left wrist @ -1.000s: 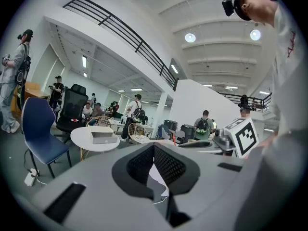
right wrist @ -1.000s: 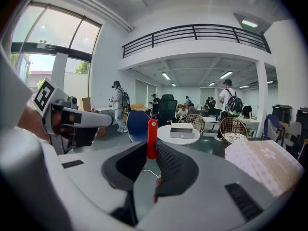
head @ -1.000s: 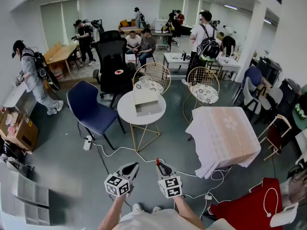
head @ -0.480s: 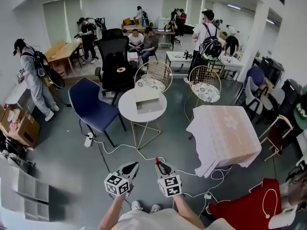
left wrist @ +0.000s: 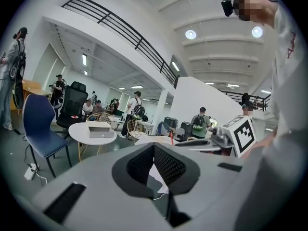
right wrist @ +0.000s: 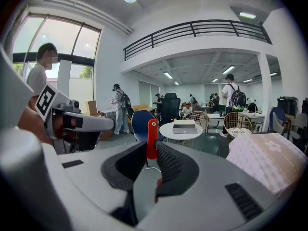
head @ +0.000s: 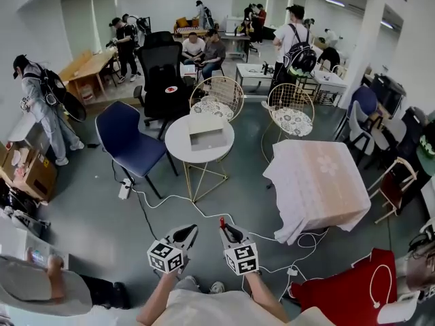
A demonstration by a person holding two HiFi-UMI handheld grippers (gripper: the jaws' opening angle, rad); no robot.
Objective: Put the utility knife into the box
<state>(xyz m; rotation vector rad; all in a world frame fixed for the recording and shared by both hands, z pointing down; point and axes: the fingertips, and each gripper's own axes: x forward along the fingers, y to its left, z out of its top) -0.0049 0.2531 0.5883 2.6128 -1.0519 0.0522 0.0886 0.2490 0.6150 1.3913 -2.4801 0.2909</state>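
Note:
The red utility knife (right wrist: 152, 137) stands upright between the pads of my right gripper (right wrist: 151, 147), which is shut on it. In the head view its red tip (head: 221, 222) pokes out of the right gripper (head: 223, 229), held low over the grey floor. Beside it, my left gripper (head: 186, 231) is shut with nothing in it, and in its own view the left gripper (left wrist: 154, 147) has its pads meeting at the tips. The grey box (head: 207, 132) lies on a round white table (head: 178, 148) well ahead of both grippers. The box (right wrist: 185, 126) also shows in the right gripper view.
A blue chair (head: 126, 141) stands left of the round table, with two wire chairs (head: 216, 102) behind it. A cloth-covered table (head: 319, 182) is on the right. Cables (head: 170, 212) and a power strip (head: 124, 189) lie on the floor. A person crouches at the lower left (head: 47, 291).
The head view has shifted a little nearer to the round table. A crouching person has come into view at the lower left. Both grippers keep their places and the knife stays held.

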